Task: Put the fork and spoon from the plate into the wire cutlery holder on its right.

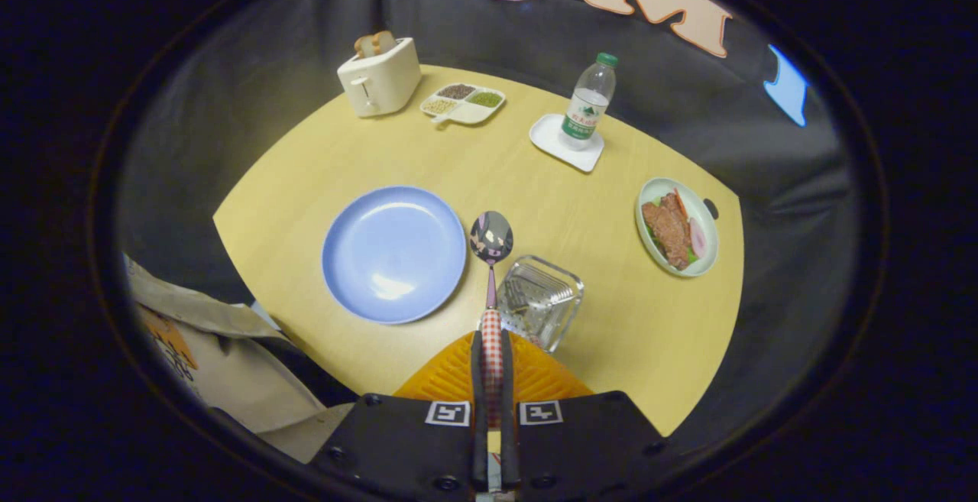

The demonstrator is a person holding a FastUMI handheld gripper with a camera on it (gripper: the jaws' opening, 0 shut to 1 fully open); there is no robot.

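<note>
My gripper (492, 357) is shut on the red-and-white checked handle of the spoon (491, 238). The spoon sticks out straight ahead of the fingers, bowl foremost, held high above the table. Its bowl hangs over the gap between the blue plate (393, 254) and the wire cutlery holder (541, 302). The plate lies bare to the left of the fingers. The holder stands just ahead and slightly right of the fingertips, and fork tines show inside it.
On the yellow table (535, 189), a toaster (380, 76) and a divided snack dish (463, 102) stand at the far side. A water bottle (588, 102) stands on a white coaster, and a plate of food (677, 227) lies at the right. A paper bag (206, 341) sits left, off the table.
</note>
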